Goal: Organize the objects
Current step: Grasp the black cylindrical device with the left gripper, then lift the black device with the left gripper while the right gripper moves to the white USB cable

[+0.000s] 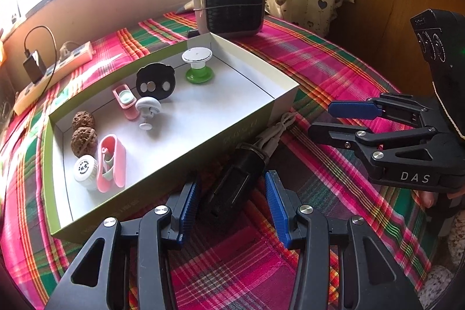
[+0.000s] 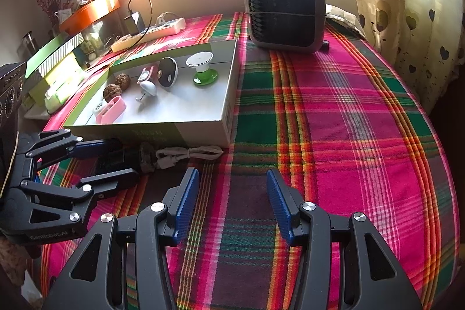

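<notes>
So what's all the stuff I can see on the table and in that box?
box: 1, green and white, open, on the tablecloth
walnuts: 2, brown, inside the box at its left end
pink clips: 2, pink, inside the box
white round cap: 1, white, inside the box beside a pink clip
white knob: 1, white, middle of the box
black disc: 1, black, standing in the box
green and white spool: 1, far corner of the box
black plug with white cable: 1, on the cloth in front of the box
fan heater: 1, grey, behind the box
power strip: 1, cream, far left
tablecloth: 1, pink and green plaid
left hand-held gripper: 1, black with blue pads, open around the plug
right hand-held gripper: 1, same colours, open, empty
</notes>
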